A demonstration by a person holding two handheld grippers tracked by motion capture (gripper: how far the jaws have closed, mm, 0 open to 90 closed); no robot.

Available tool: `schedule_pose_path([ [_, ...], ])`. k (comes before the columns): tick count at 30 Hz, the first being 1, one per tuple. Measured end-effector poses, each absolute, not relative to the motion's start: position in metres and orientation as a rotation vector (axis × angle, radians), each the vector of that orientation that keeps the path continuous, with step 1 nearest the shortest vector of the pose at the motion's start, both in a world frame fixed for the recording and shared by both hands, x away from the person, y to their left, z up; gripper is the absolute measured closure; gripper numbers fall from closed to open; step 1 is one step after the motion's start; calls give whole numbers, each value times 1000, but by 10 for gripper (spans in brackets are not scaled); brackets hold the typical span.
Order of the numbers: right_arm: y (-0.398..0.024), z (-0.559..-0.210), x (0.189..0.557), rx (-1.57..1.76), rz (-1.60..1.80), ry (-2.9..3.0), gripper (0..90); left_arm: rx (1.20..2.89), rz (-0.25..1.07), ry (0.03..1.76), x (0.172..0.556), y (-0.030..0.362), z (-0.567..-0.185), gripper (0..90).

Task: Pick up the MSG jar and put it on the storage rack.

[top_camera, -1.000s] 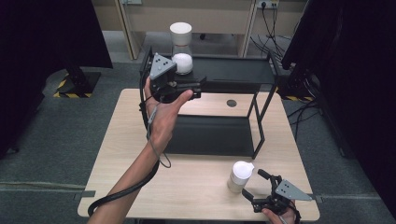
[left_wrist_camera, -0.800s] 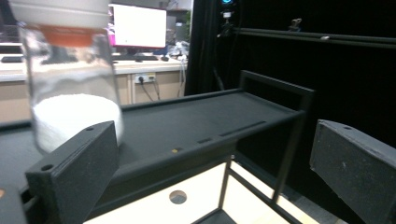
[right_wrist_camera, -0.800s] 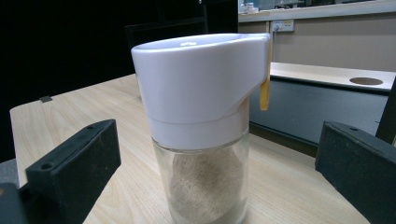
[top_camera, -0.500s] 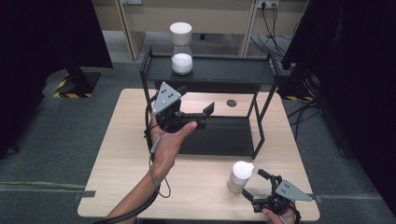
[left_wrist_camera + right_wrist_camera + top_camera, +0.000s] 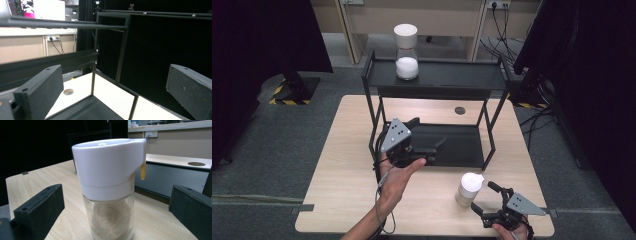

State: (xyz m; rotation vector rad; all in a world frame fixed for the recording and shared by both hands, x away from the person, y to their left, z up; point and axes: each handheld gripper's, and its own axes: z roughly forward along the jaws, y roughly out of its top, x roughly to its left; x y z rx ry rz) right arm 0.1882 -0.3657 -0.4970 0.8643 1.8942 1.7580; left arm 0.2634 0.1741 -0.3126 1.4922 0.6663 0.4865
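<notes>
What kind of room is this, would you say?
Probably a lab or test room set up for recording: a wooden table with a black metal rack stands between dark curtains, with wall sockets and loose cables behind.

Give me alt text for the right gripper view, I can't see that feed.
A glass shaker jar with a white lid, part full of tan powder, stands upright on the wooden table between the right gripper's two open black jaws, untouched by either. Behind it is a black shelf frame.
</notes>
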Motion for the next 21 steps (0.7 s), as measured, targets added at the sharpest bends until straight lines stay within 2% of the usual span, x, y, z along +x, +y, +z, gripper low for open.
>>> schedule_pose_path([
  [6,-366,-497,188,865,1759,1894,3,1493,480,657,258,177,-339,3],
  [21,-365,-497,188,863,1759,1897,3,1524,470,636,243,177,-372,2],
])
